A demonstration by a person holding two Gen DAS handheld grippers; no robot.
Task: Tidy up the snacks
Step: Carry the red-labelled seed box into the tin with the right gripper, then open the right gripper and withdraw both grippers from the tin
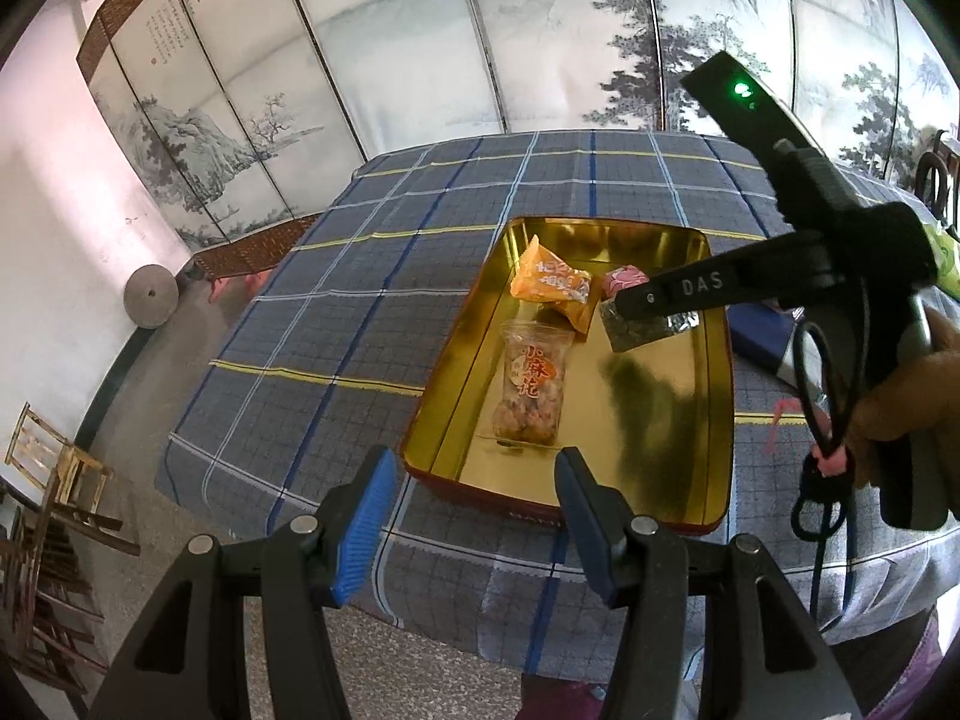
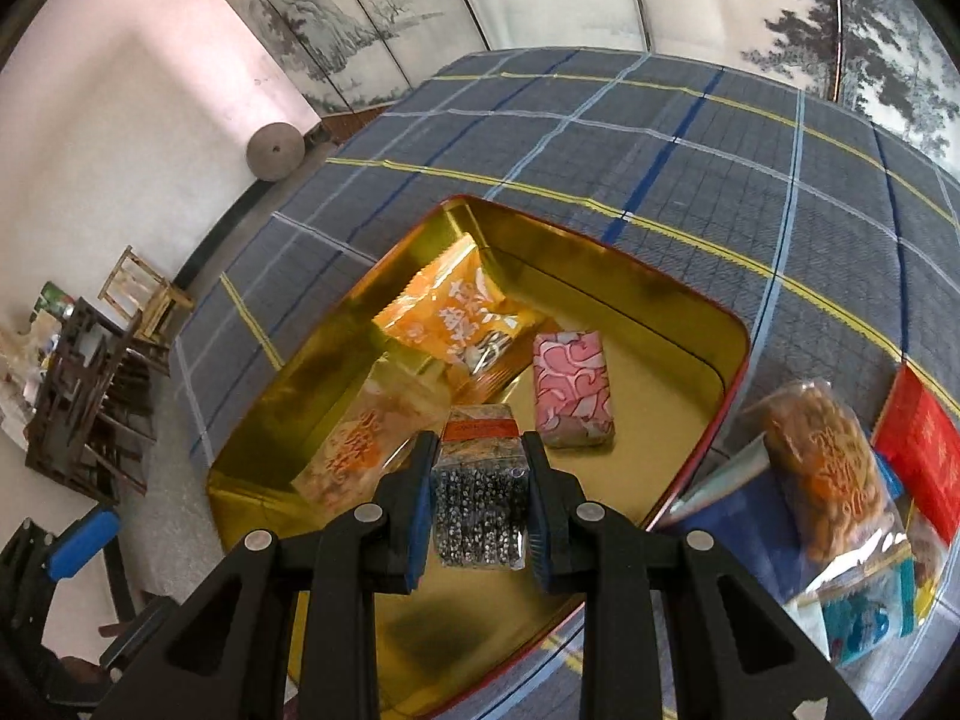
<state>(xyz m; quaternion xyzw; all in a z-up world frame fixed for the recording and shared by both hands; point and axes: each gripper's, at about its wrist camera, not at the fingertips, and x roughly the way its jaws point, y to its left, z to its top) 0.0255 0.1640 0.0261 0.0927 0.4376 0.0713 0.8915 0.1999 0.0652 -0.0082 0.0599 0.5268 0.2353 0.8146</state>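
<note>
A gold-lined tin (image 1: 660,438) with a red rim sits on the checked tablecloth. In it lie an orange packet (image 1: 549,288), a clear packet with orange characters (image 1: 531,390) and a pink patterned packet (image 1: 624,279). My right gripper (image 2: 480,468) is shut on a dark speckled packet (image 2: 480,516) and holds it over the tin's middle, close to the pink packet (image 2: 573,390). The left wrist view shows that same packet (image 1: 651,327) hanging above the tin floor. My left gripper (image 1: 477,504) hovers open at the tin's near edge with nothing between its fingers.
More snacks lie on the cloth to the right of the tin (image 2: 672,462): a clear bag of brown snacks (image 2: 822,462), a red packet (image 2: 924,450), a light blue packet (image 2: 858,618) and a dark blue item (image 2: 750,516). Wooden chairs (image 1: 54,510) stand off the table's left.
</note>
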